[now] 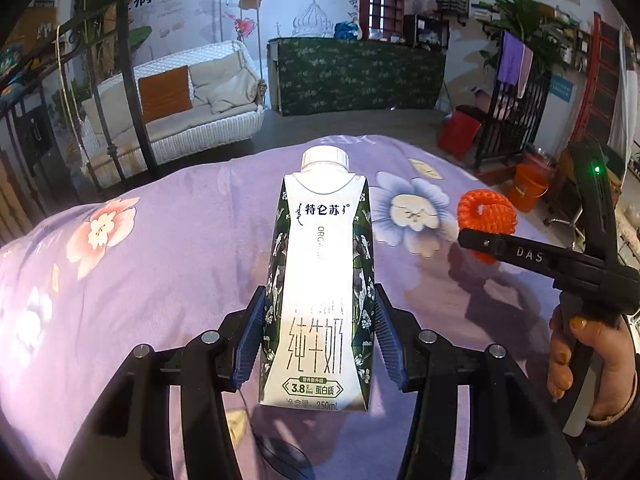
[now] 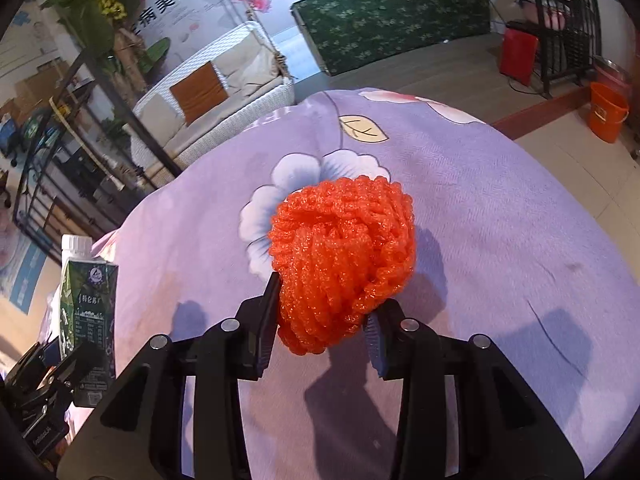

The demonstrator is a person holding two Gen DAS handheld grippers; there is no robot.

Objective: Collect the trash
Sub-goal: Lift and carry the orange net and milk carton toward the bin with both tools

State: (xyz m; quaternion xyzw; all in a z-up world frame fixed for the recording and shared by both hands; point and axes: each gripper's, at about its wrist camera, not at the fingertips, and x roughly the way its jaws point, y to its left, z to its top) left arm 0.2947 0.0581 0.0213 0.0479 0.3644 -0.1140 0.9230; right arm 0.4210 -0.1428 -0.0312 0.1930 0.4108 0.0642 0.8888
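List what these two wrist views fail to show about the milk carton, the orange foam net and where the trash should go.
- White-and-green milk carton: its underside, hidden by its own body.
- Orange foam mesh net: its lower part, hidden by the right claw.
- No trash bin identifiable in either view.

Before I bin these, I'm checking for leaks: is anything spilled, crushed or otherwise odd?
Nothing stands out. The milk carton is capped, undented and dry between the left tongs; the orange foam net is simply bunched in the right tongs. No spill shows on the purple floral cloth.
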